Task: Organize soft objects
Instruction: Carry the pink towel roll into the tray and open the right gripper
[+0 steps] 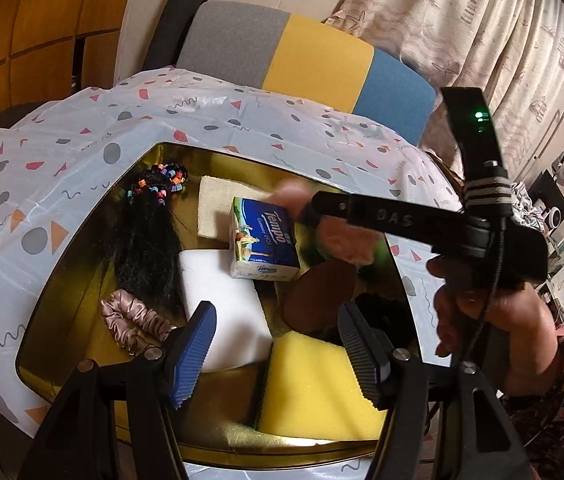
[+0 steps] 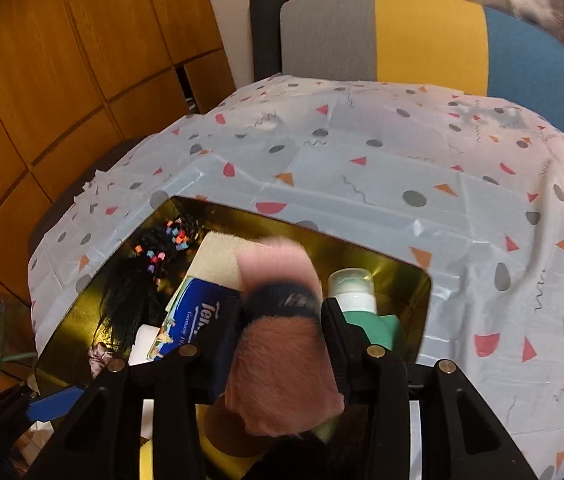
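Note:
A gold tray (image 1: pixel 82 264) holds soft things: a black hair piece with coloured beads (image 1: pixel 146 240), a pink satin scrunchie (image 1: pixel 134 320), a white sponge (image 1: pixel 222 304), a yellow sponge (image 1: pixel 314 384), a beige cloth (image 1: pixel 214 204), a blue Tempo tissue pack (image 1: pixel 266 240) and a brown pad (image 1: pixel 322 292). My left gripper (image 1: pixel 278 352) is open and empty above the sponges. My right gripper (image 2: pixel 282 320) is shut on a pink furry item with a dark band (image 2: pixel 282 352), over the tray (image 2: pixel 382 256). It shows blurred in the left wrist view (image 1: pixel 342 240).
The tray lies on a table under a white cloth with coloured shapes (image 2: pixel 402 160). A green and white bottle (image 2: pixel 358 296) stands in the tray by my right finger. A grey, yellow and blue chair back (image 1: pixel 302 52) is behind the table. Curtains (image 1: pixel 482 20) hang at the right.

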`<action>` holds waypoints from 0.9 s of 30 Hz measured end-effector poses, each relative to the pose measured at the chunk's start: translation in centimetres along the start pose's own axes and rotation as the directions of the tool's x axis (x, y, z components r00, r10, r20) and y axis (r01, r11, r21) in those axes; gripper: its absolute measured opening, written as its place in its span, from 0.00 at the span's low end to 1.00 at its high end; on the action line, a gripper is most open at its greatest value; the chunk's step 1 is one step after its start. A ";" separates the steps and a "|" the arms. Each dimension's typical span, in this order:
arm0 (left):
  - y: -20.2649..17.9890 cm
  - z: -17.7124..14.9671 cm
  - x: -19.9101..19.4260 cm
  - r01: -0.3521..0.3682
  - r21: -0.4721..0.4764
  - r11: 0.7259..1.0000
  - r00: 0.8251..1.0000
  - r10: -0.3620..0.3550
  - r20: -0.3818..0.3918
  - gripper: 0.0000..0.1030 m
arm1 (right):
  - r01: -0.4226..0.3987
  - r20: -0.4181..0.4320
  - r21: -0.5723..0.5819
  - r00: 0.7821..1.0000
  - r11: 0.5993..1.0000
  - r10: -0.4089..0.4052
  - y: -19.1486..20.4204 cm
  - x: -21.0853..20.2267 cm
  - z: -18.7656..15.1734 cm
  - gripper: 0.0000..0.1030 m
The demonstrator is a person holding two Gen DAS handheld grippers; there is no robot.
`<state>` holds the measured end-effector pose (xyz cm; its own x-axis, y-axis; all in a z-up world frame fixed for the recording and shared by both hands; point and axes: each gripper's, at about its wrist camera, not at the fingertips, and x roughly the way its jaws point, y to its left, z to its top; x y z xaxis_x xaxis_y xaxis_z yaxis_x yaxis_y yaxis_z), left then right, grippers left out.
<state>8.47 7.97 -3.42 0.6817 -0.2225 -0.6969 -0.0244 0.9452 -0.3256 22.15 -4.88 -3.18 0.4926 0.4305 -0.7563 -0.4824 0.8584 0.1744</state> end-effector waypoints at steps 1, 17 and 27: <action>0.0 0.0 -0.1 -0.001 0.006 1.000 1.000 0.001 0.006 0.62 | 0.005 0.003 -0.001 1.000 1.000 -0.005 0.0 -0.1 -0.1 0.54; -0.4 -0.3 -1.1 -0.084 0.030 0.996 0.995 0.082 0.047 0.62 | 0.009 0.093 0.064 0.996 0.998 -0.015 0.0 -4.8 -3.3 0.68; 0.1 -0.6 -2.5 -0.140 0.041 0.989 0.988 0.138 0.063 0.62 | 0.051 0.115 0.083 0.992 0.995 -0.060 2.0 -7.2 -5.6 0.78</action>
<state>6.33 8.53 -2.05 0.7164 -0.0747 -0.6937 -0.0899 0.9761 -0.1980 13.57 -7.80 -0.94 0.6006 0.4072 -0.6881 -0.3951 0.8993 0.1874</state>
